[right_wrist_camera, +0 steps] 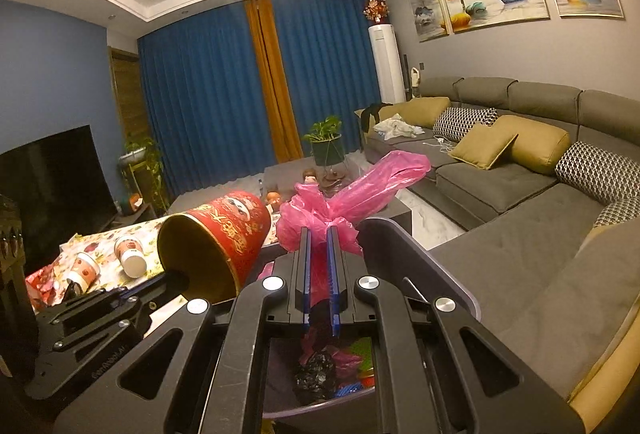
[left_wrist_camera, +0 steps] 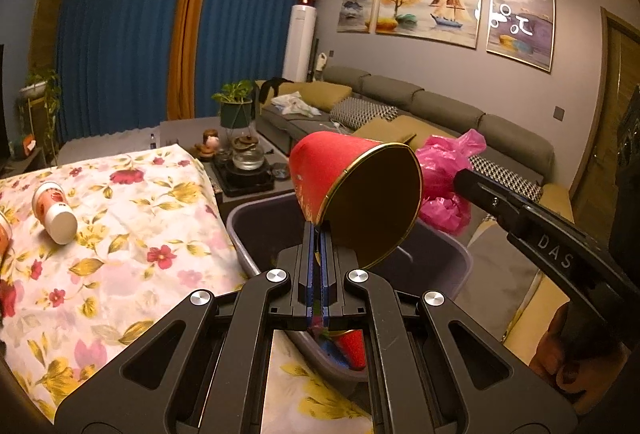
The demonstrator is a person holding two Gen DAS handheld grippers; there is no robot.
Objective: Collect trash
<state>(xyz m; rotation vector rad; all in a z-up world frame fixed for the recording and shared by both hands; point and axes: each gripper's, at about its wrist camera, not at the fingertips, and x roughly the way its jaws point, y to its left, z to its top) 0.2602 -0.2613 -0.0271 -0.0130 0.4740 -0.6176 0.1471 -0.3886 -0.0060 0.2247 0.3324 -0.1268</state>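
Floral tablecloth (left_wrist_camera: 132,218) over table; paper cups (left_wrist_camera: 55,212) lying toppled.

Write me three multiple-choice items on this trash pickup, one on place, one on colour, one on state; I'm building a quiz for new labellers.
1. Where is the bin?
A. on the sofa
B. beside the flowered tablecloth, under both hand-held grippers
C. by the curtains

2. What colour is the plastic bag?
A. pink
B. white
C. green

3. How does the left hand-held gripper stand?
A. open, empty
B. shut on the red cup
C. resting on the table

Answers:
1 B: its rim lies next to the tablecloth, below the held things.
2 A: the bag in the right hand-held gripper is pink.
3 B: its fingers pinch the cup's rim.
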